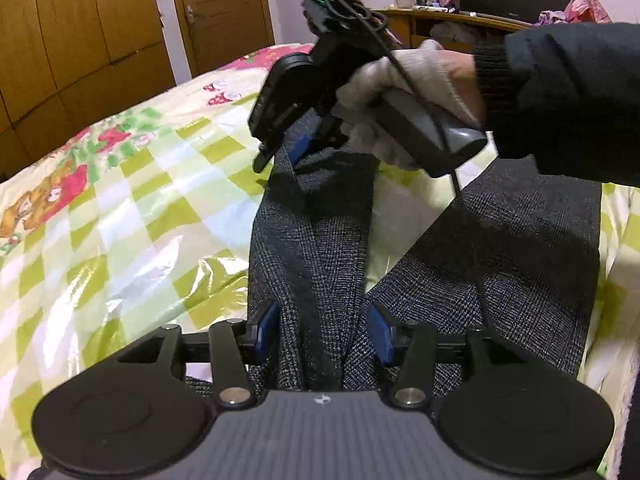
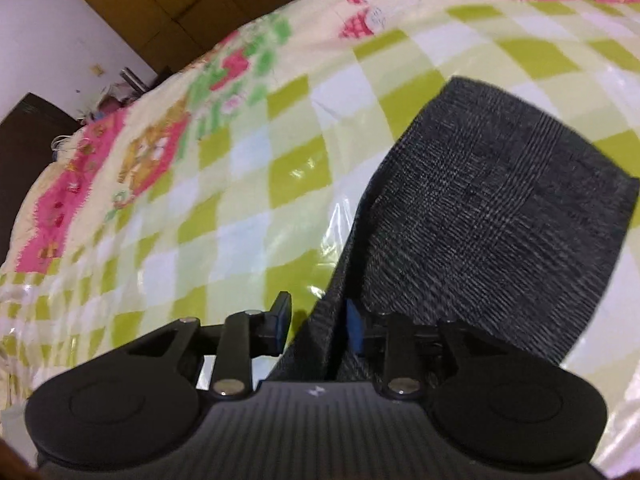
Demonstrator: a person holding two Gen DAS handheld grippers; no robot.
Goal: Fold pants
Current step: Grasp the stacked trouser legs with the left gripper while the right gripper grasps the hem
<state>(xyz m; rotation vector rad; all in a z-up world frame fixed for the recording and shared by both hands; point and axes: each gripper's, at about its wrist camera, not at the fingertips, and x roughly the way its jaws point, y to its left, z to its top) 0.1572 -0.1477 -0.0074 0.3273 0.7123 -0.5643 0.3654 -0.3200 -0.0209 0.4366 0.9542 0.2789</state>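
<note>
Likely bedroom; bed (image 1: 120,184); wardrobe (image 1: 80,20)

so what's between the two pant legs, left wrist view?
Only checked bedsheet shows in the gap between the pants legs, in the left wrist view.

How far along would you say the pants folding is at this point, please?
Early. Done: the pants lie spread on the bed, legs apart. In hand: the left gripper and right gripper both pinch one leg, lifting it. Left: laying it over the other leg, then folding lengthwise.
</note>
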